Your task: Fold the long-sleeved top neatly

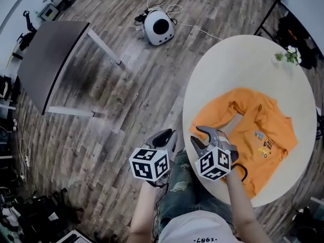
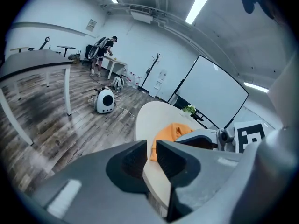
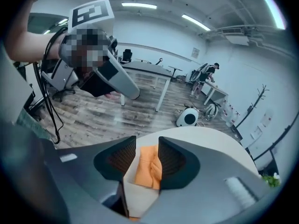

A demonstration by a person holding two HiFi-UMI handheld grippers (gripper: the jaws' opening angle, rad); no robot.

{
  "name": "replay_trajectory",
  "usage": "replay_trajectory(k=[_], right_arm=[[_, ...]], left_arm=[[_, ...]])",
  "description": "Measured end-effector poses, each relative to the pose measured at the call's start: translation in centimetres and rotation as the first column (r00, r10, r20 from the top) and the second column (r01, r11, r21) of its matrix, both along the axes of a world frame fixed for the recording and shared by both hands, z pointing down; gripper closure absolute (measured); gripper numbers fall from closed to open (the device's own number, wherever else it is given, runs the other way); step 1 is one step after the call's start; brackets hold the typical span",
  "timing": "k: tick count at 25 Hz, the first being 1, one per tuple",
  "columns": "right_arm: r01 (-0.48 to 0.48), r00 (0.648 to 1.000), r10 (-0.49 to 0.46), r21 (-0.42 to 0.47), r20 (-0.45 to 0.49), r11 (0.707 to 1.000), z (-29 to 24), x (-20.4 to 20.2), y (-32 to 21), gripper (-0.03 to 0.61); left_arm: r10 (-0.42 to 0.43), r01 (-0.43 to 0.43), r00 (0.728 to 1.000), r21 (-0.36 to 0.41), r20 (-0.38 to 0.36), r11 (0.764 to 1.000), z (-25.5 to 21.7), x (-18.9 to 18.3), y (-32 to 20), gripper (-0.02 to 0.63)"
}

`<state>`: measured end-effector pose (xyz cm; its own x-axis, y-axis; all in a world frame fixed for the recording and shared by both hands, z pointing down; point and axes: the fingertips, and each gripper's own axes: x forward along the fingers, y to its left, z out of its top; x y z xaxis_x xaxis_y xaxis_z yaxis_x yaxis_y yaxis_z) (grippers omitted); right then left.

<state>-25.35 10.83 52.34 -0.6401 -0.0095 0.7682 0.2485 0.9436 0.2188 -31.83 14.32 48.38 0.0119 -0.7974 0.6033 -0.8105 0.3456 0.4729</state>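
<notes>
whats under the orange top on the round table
The orange top lies spread on the round cream table, whose bare surface shows beside it. Whatever else might sit beneath the fabric is covered and cannot be seen.

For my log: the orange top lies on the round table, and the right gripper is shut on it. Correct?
No: the right gripper is open, holding nothing, as the right gripper view shows. The orange top does lie on the round table.
</notes>
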Motion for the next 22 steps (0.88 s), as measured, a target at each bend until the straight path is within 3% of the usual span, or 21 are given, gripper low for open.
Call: replay_trajectory(k=[6,13,19,22], right_arm=[[0.12,0.989,-0.111,0.096,-0.097,0.988,2.6,-0.5,0.3,0.394],[0.199,0.964,-0.158,0.183,-0.214,0.963,5.7,-1.0,-0.1,0.408],[0.231,0.946,-0.166,0.219,-0.28,0.948,6.9,-1.4,-1.0,0.47],[0.225,0.942,-0.154,0.223,-0.297,0.948,7.2,-1.4,-0.9,0.535]], left_arm=[[-0.043,0.042,0.999,-0.013,-0.019,0.999,0.9,-0.1,1.8,0.546],[-0.064,0.062,0.997,-0.033,-0.049,0.998,2.1,0.1,3.4,0.546],[-0.068,0.066,0.995,-0.041,-0.069,0.997,3.1,0.0,3.5,0.546],[-0.065,0.063,0.995,-0.04,-0.076,0.997,3.2,-0.2,3.6,0.546]])
